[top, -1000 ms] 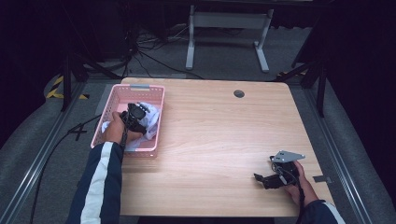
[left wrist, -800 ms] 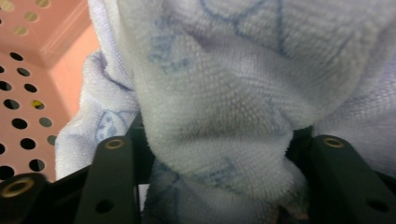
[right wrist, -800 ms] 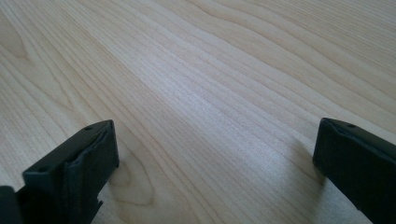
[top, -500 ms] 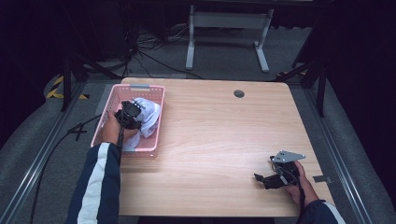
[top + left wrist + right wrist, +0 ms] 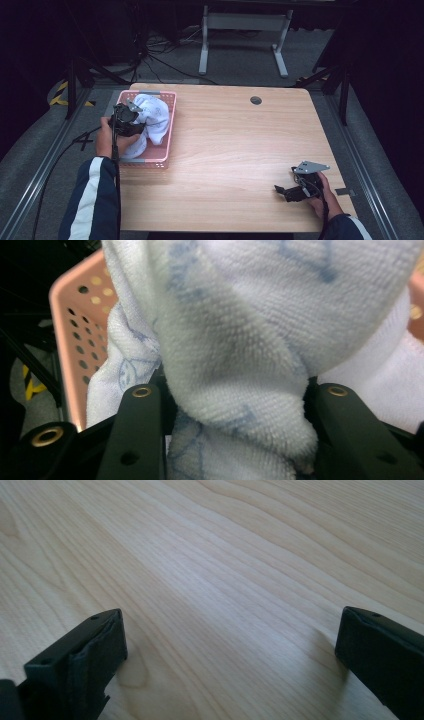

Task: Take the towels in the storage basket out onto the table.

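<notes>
The left gripper (image 5: 131, 121), jaws pinched on a fold of the white blue-printed terry towel (image 5: 235, 355) inside the pink perforated plastic basket (image 5: 169, 131), seems mid-lift (clearing the basket rim comes next), while the right gripper (image 5: 295, 190), well apart from the basket, rests wide open and empty

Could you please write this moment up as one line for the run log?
left tongs: shut on towel, at pink basket | right tongs: open, holding nothing, low over table
</notes>
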A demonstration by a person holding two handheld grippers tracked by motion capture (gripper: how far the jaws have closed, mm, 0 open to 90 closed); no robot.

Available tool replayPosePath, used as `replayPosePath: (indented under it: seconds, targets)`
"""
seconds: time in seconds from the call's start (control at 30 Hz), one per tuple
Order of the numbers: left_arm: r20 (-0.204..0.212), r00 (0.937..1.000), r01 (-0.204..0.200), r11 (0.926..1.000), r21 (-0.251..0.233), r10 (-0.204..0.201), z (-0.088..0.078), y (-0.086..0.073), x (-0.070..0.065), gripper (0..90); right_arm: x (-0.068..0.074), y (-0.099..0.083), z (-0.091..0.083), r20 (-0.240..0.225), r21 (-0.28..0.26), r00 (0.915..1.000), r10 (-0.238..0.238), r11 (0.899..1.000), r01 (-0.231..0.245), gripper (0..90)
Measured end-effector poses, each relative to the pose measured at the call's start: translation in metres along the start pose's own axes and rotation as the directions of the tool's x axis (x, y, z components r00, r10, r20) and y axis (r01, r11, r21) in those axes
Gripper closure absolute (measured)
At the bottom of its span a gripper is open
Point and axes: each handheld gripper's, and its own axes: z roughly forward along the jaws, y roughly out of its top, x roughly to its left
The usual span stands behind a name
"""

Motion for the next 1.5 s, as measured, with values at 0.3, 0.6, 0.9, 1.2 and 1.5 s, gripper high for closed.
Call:
replayPosePath:
  seconds: [0.3, 0.6, 0.9, 1.2, 1.5]
  targets:
    - [0.028, 0.9984, 0.051, 0.9927, -0.11, -0.048, -0.03, 0.003, 0.004, 57.5, -0.02, -0.008, -0.009, 0.043, 0.0, 0.9981, 0.043, 0.999, -0.043, 0.5]
    - [0.041, 0.9977, 0.059, 0.9858, -0.157, -0.053, -0.047, 0.006, 0.006, 57.7, -0.03, -0.014, -0.014, 0.076, -0.006, 0.9938, 0.08, 0.997, -0.08, 0.4]
    - [0.064, 0.9976, 0.039, 0.9787, -0.202, -0.026, -0.063, 0.018, -0.003, 57.8, -0.031, -0.015, -0.015, 0.077, -0.005, 0.9933, 0.086, 0.996, -0.086, 0.4]
    - [0.129, 0.991, -0.004, 0.9719, -0.235, 0.035, -0.07, 0.038, -0.028, 57.7, -0.032, -0.017, -0.017, 0.087, -0.004, 0.9925, 0.086, 0.996, -0.086, 0.5]
    - [0.197, 0.9681, -0.093, 0.9524, -0.29, 0.155, -0.075, 0.069, -0.07, 57.7, -0.032, -0.017, -0.017, 0.092, -0.005, 0.9916, 0.091, 0.996, -0.091, 0.5]
